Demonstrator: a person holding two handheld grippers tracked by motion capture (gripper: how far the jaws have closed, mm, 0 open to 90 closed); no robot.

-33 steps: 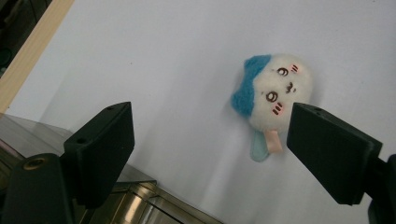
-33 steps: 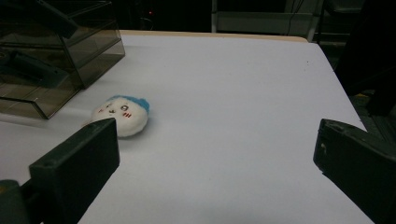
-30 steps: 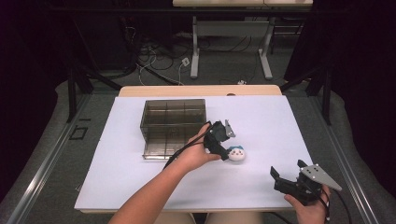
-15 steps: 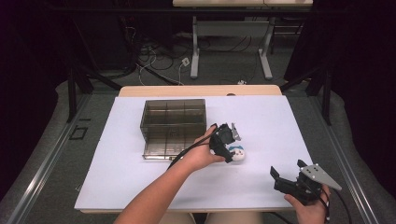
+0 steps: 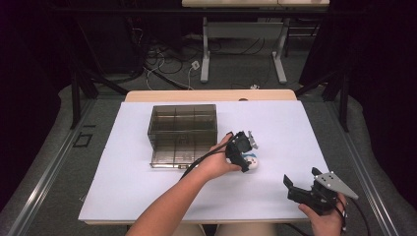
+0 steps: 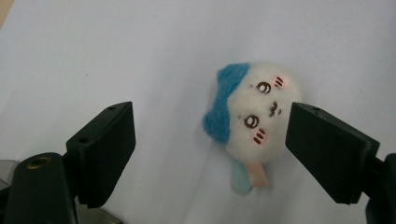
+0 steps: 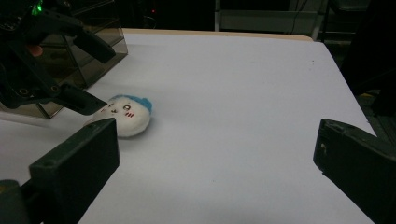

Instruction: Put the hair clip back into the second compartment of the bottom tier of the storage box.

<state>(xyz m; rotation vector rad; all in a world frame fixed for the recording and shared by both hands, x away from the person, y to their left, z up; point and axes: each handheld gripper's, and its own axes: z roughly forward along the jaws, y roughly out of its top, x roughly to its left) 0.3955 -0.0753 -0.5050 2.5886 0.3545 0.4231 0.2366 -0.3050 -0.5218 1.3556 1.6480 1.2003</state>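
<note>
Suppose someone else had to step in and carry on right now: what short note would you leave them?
Left hand-held gripper: jaws open, poised over the small plush toy, one jaw on each side, not yet touching it.
Right hand-held gripper: jaws open, holding nothing, near the table's front right corner.
Things: the toy lies on the white table, just right of the smoky clear compartment box.
Done: the left gripper is lined up on the toy.
Left: close on the toy and lift it; probably it goes into the box, though that is a guess.
</note>
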